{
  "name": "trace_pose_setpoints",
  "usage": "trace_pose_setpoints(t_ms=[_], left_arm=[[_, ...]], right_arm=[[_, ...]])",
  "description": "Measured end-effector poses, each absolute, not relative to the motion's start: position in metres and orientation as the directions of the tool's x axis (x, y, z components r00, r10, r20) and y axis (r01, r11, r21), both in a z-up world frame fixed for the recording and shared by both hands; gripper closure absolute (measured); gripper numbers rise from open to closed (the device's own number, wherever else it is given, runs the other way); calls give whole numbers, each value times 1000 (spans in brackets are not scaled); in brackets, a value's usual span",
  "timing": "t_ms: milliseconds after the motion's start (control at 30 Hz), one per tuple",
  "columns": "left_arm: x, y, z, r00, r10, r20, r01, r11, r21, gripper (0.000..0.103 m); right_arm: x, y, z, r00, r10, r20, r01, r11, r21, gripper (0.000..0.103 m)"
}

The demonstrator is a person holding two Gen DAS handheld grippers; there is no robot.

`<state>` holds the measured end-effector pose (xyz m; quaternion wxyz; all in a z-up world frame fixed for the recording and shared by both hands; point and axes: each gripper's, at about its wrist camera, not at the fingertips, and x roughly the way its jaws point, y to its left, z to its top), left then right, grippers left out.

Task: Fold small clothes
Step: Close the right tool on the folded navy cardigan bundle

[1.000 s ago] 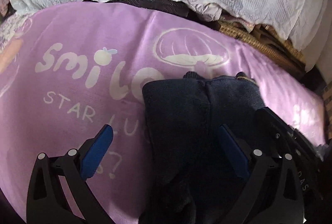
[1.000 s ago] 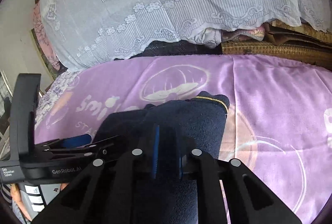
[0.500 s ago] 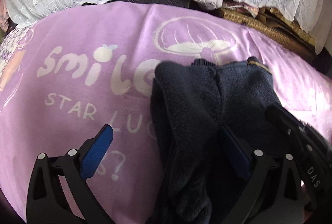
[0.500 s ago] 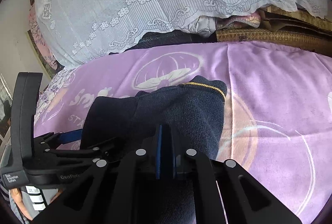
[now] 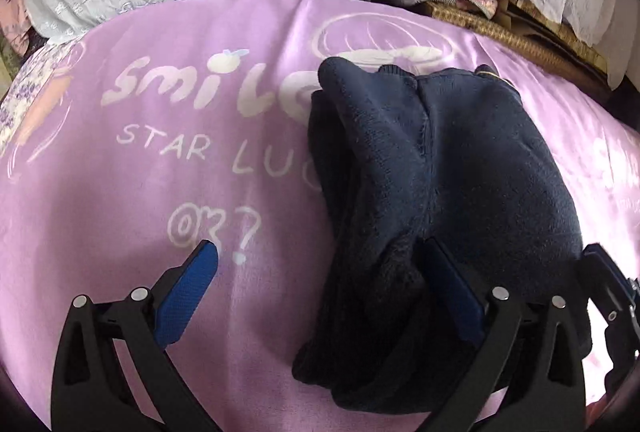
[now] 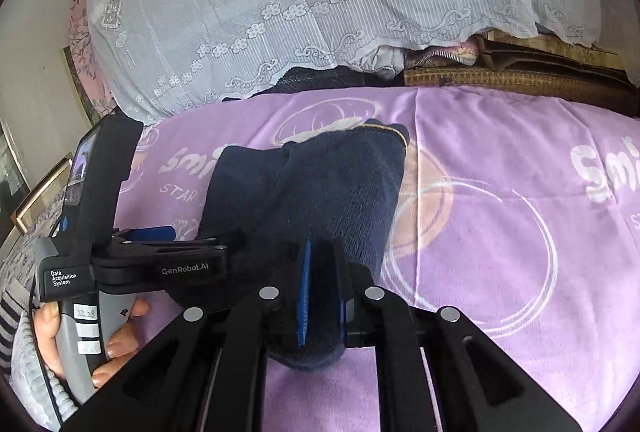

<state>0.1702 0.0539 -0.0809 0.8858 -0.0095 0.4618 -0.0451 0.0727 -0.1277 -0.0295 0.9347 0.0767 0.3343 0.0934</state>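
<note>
The work surface is a purple printed blanket (image 5: 168, 160) spread flat, bordered at the far side by a white lace cover (image 6: 304, 4) and a woven mat (image 6: 512, 80); keep the fold inside the flat purple area, well apart from both. The task item, a dark navy knit garment (image 5: 440, 160), lies roughly at the centre of the blanket, already doubled lengthwise, with a gold-trimmed edge (image 6: 384, 130) at its far end and a bulky near end bunched toward the cameras. The right gripper (image 6: 322, 296) is pressed together on the near end of the garment, a thick wad of knit showing between its blue pads. The left gripper (image 5: 320, 292) stands spread wide: one blue pad (image 5: 188, 296) is over bare blanket, the other lies against the garment's near fold, and nothing is pinched. The step in hand appears to be carrying the near end over toward the far end. To do it well, close the left gripper on the unheld near corner level with the right grip, so both corners travel together. Lift only enough to clear the lower layer; thick knit sags and drags. Lay the near edge parallel to the gold trim, then release both grips together so the layers do not shift.
</note>
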Motion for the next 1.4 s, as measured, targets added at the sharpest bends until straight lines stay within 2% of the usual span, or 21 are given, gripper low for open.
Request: trace_pose_setpoints(t_ms=[233, 400, 567, 667, 867, 1033, 1167, 1400], left_arm=[[168, 53, -85, 585, -75, -808, 67, 997, -44, 4], [170, 58, -83, 573, -101, -813, 61, 995, -81, 4], [164, 58, -68, 634, -52, -772, 37, 999, -37, 4], [161, 65, -59, 668, -36, -744, 7, 999, -43, 4], [161, 73, -52, 686, -21, -727, -26, 998, -54, 4], [162, 60, -59, 676, 6, -737, 3, 1000, 11, 4], [163, 51, -67, 665, 29, -746, 25, 998, 61, 4], [162, 38, -71, 671, 76, -738, 40, 990, 139, 4]], right_arm=[[76, -139, -37, 745, 290, -601, -133, 947, 293, 92], [75, -135, -35, 748, 277, -603, -132, 953, 274, 92], [77, -142, -26, 745, 299, -597, -126, 941, 314, 91], [77, -143, -17, 759, 283, -586, -113, 944, 310, 88], [71, -141, -2, 787, 291, -543, -126, 939, 320, 88], [71, -133, -3, 780, 297, -550, -141, 941, 308, 88], [82, -132, -24, 737, 292, -609, -121, 944, 307, 84], [79, -131, -26, 747, 293, -597, -133, 946, 297, 84]])
